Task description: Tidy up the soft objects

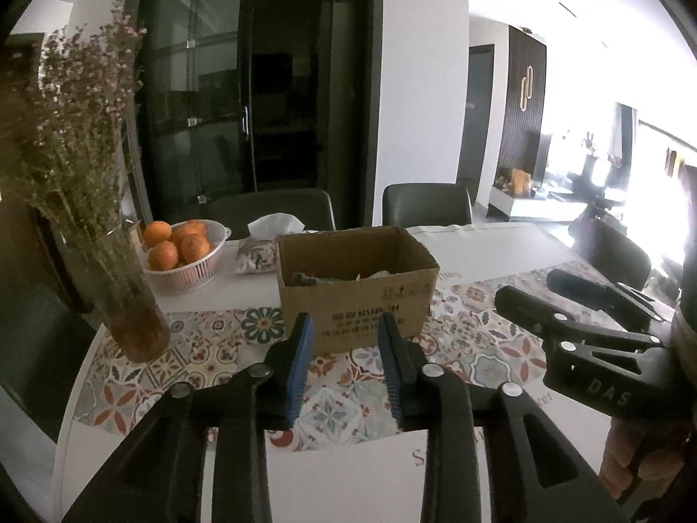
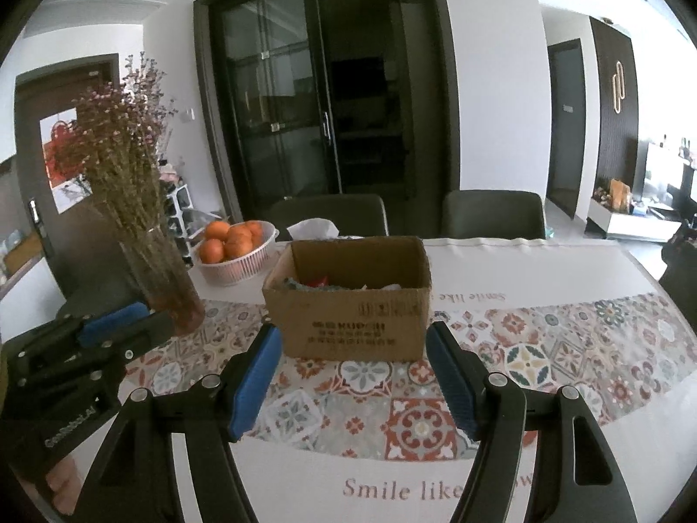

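A: What does the left wrist view give that the right one lacks?

B: It shows the right tongs [image 1: 527, 287] at 3 o'clock, side on, with a hand [image 1: 644, 457] gripping its handle. The right wrist view shows the left tongs [image 2: 130, 318] at 9 o'clock, and a picture [image 2: 65, 165] on a door at 10 o'clock.

A: Where are the soft things?

B: In the box [image 1: 357, 292], open-topped brown cardboard with dark print on its front, at 12 o'clock just past both pairs of tongs. A heap of crumpled soft things [image 2: 335, 283] lies inside, too small to tell apart.

A: And around it?

B: A patterned cloth [image 2: 544, 348] with bright tile motifs covers the white table [image 1: 331, 479]. At 10 o'clock stands a tall glass vase [image 1: 130, 300] of dried flowers, then a ribbed white basket [image 1: 204, 261] of oranges [image 1: 174, 244], and a tissue pack [image 1: 265, 248] touching the box's far left corner.

A: The tongs themselves?

B: The left tongs [image 1: 344, 361] stand narrowly parted, nothing between the blue ridged pads. The right tongs [image 2: 353, 370] are spread wider, also empty, touching nothing.
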Action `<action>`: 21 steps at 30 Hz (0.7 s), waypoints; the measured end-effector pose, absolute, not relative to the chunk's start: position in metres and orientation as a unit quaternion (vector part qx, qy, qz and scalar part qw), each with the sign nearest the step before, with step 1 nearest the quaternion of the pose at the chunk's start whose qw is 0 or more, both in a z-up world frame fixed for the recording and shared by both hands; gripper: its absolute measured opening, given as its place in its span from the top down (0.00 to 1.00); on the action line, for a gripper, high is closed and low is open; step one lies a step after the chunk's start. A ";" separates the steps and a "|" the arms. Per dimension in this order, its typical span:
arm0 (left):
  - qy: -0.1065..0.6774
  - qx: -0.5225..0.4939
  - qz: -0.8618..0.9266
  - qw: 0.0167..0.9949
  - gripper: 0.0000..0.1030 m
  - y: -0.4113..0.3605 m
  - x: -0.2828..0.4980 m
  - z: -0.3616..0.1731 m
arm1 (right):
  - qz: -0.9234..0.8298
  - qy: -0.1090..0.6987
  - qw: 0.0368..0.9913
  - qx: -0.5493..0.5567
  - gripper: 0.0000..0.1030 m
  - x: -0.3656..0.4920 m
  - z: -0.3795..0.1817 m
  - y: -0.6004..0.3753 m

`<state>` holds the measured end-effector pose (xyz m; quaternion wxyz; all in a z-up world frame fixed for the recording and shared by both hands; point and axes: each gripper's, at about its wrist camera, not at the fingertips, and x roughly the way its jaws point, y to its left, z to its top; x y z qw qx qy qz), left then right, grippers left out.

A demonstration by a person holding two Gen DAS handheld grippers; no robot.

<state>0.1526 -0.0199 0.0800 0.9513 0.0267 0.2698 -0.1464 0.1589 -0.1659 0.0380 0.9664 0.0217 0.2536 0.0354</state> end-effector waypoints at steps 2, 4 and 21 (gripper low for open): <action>0.267 0.025 -0.144 0.952 0.67 -0.019 0.141 0.080 | 0.034 0.253 0.967 0.021 0.32 0.151 0.038 -0.165; 0.265 0.025 -0.142 0.953 0.65 -0.018 0.133 0.079 | 0.033 0.251 0.967 0.019 0.32 0.142 0.037 -0.164; 0.243 0.033 -0.147 0.958 0.33 -0.018 0.064 0.072 | 0.016 0.241 0.970 0.012 0.27 0.071 0.024 -0.160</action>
